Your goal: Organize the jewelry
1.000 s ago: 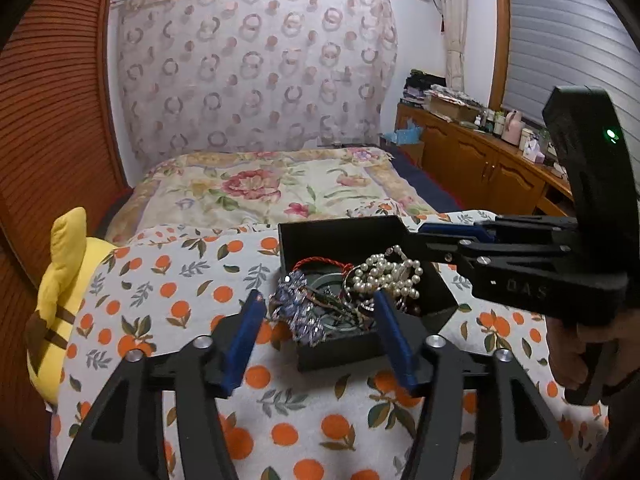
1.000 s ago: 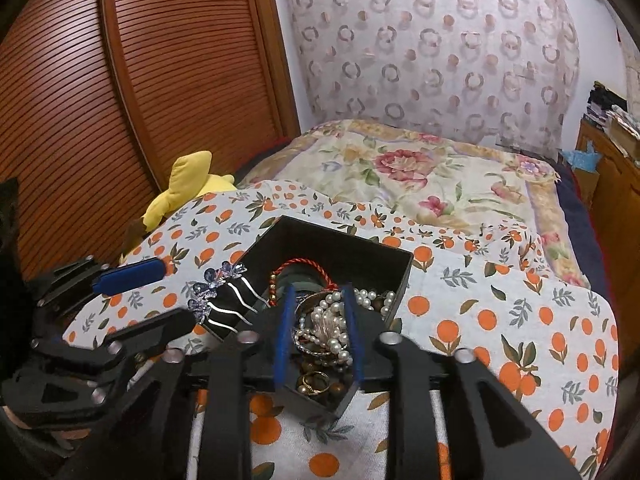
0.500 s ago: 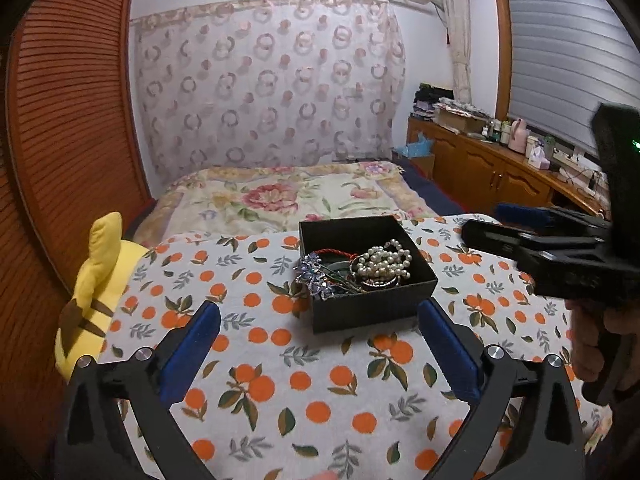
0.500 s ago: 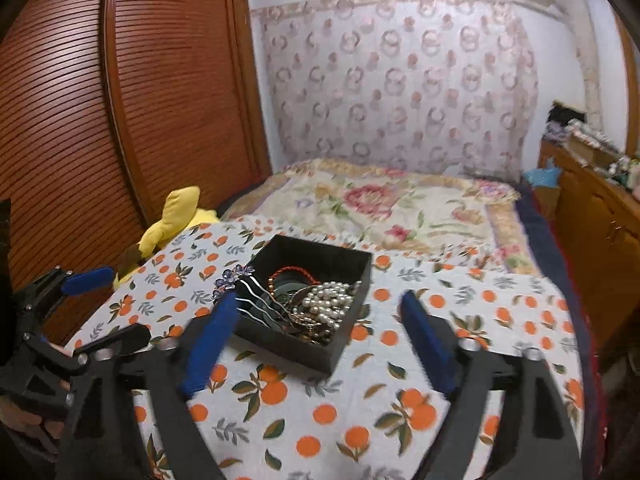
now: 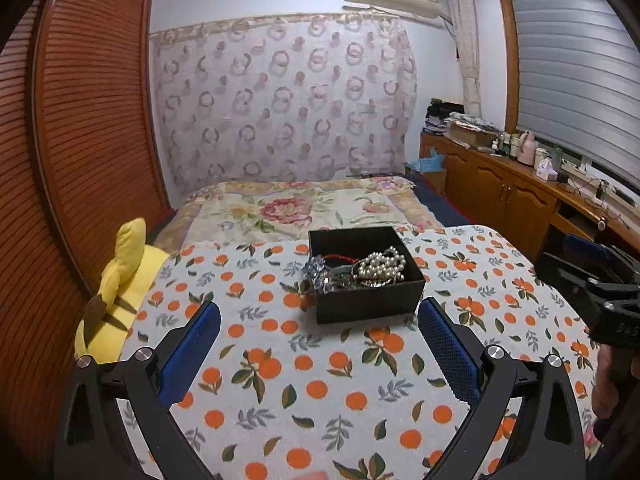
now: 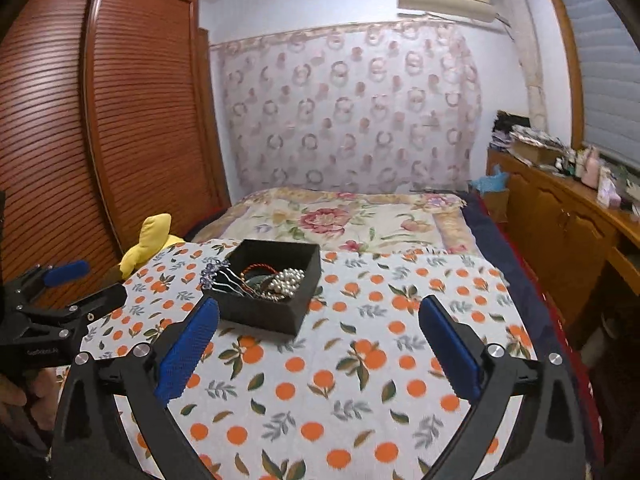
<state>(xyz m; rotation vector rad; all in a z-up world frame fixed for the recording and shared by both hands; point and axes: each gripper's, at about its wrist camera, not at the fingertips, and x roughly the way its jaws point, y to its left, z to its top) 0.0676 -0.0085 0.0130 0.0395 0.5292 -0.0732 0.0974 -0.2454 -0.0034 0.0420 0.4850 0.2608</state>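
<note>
Two grippers hang over a table with nothing in them. The left gripper [image 5: 319,338] has its blue pads [image 5: 192,354] spread far apart, and the right gripper [image 6: 319,338] has its blue pads [image 6: 448,346] spread far apart too. Both sit back from the black box [image 5: 370,304], not touching it. The black box stands on a tablecloth [image 5: 280,380] that has orange fruits and green leaves printed on it. The box has no lid on it, and it is full of jewelry. A string of white pearls [image 5: 380,266] lies in a heap on the right side of the box. A red cord bracelet [image 5: 340,258] curls behind the pearls. A hair comb with purple flowers [image 5: 318,274] leans over the left edge of the box, and in the right wrist view its silver prongs [image 6: 226,282] point into the box. More small pieces lie under the pearls, but they are too tangled to tell apart. From the left wrist view, the right gripper shows at the far right side, held by a hand [image 5: 612,384]. A yellow plush toy [image 5: 120,292] sits at the left edge of the table. Behind the table is a bed with a flowered blanket [image 5: 304,208]. A brown slatted closet door [image 6: 100,128] stands on the left.
</note>
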